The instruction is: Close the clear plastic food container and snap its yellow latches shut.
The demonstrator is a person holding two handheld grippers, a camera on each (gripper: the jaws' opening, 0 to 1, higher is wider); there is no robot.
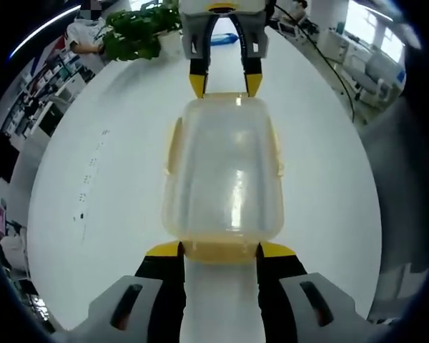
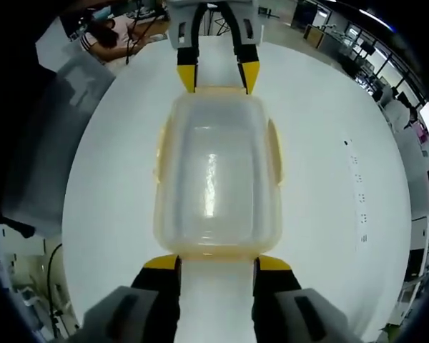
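I hold the clear plastic food container (image 1: 224, 171) between both grippers: left gripper (image 1: 219, 251) and right gripper (image 2: 216, 264) jaws spread, tips at 2 opposite end latches. I should press evenly inward.

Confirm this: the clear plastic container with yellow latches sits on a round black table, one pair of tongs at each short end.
Wrong colour: the round table is white, as the left gripper view shows. The clear plastic container with yellow latches does sit between the left tongs and right tongs, one at each short end.
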